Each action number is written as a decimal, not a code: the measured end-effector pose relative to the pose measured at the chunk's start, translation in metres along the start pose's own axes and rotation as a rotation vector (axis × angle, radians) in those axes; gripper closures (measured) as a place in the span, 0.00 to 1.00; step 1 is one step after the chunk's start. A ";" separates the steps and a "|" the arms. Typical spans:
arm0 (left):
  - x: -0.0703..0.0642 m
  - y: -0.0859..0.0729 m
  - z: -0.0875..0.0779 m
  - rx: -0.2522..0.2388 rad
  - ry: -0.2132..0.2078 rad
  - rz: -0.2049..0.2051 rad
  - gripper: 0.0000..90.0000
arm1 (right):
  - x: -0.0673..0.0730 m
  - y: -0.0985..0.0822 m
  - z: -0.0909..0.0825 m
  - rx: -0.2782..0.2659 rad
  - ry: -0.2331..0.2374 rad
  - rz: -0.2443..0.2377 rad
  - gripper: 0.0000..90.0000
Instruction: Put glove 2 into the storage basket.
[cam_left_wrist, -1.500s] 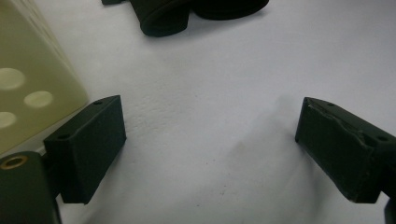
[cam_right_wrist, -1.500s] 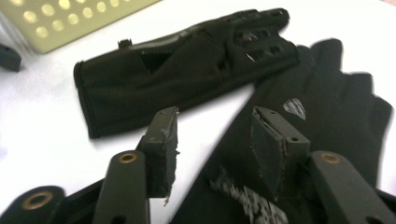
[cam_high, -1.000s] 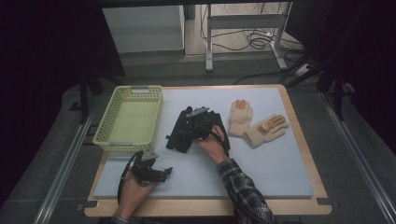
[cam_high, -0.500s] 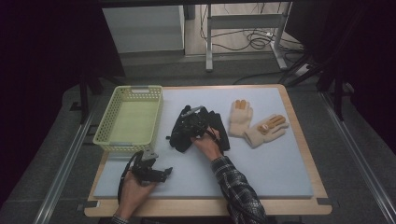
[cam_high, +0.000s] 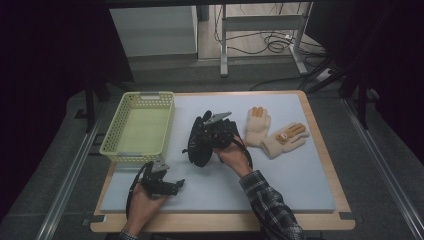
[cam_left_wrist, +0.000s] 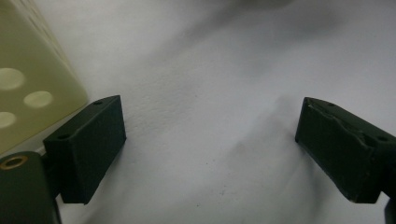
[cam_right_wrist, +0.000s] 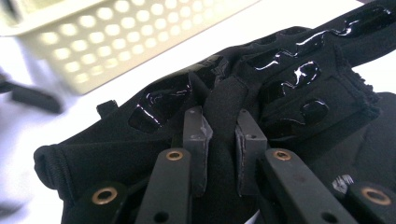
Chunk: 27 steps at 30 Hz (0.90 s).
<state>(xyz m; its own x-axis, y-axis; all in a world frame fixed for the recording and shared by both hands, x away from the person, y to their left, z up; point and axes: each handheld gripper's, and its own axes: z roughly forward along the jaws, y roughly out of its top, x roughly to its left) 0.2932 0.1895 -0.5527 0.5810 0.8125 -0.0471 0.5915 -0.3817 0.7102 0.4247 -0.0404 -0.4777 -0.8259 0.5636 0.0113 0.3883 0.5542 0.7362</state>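
Observation:
A black glove (cam_high: 199, 146) with glossy patches lies in the middle of the white mat, and part of it is lifted. My right gripper (cam_high: 212, 134) is shut on it. Its jaws have just been closing. In the right gripper view the right gripper (cam_right_wrist: 223, 135) pinches a fold of the black glove (cam_right_wrist: 289, 79) between its pads. My left gripper (cam_high: 172, 186) rests low near the front left of the mat. The left gripper (cam_left_wrist: 210, 140) stands open there, with nothing but bare mat between its jaws.
A pale yellow perforated basket (cam_high: 114, 150) stands at the left of the mat, and its wall (cam_left_wrist: 28, 88) is close beside my left jaw. Two tan gloves (cam_high: 257, 125) (cam_high: 285, 139) lie right of the black one. The wooden table edge (cam_high: 220, 222) runs along the front.
The right gripper's jaws have closed on the black glove and the hand has risen a little, drawing up the glove. The left gripper has stayed in place.

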 end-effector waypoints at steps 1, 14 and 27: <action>0.000 0.000 0.000 -0.003 0.000 -0.004 0.10 | 0.002 -0.002 -0.006 -0.001 0.000 -0.009 0.86; 0.000 0.000 0.000 -0.004 0.001 -0.003 0.10 | 0.026 -0.064 -0.081 -0.009 0.057 -0.045 0.85; 0.000 0.000 0.000 -0.001 0.000 -0.002 0.10 | 0.039 -0.125 -0.087 0.060 0.060 -0.047 0.59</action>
<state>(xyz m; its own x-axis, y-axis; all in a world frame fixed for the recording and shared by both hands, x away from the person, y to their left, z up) 0.2930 0.1892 -0.5527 0.5795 0.8135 -0.0485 0.5921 -0.3794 0.7110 0.3085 -0.1410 -0.5108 -0.8662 0.4994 0.0193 0.3708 0.6163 0.6947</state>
